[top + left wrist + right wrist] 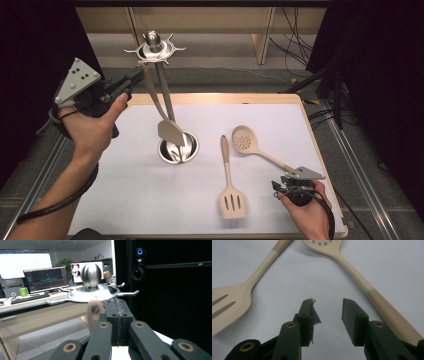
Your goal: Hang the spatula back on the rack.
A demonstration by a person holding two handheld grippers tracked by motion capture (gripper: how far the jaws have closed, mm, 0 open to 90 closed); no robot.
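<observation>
Our left hand-held gripper (134, 80) clamps the spatula (159, 107) handle beside the rack (156, 50); right hand-held gripper (280, 189) gapes near the bench's (150, 200) front-right corner.

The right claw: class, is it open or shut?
Open. In the right gripper view, the right claw shows a clear gap of bare table between its jaws, and the skimmer handle lies beside it, ungripped.

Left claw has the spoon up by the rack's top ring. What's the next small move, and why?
Probably nudge the handle hole onto a hook: the left claw holds the spoon beside the rack, its hole just below the hooks.
</observation>
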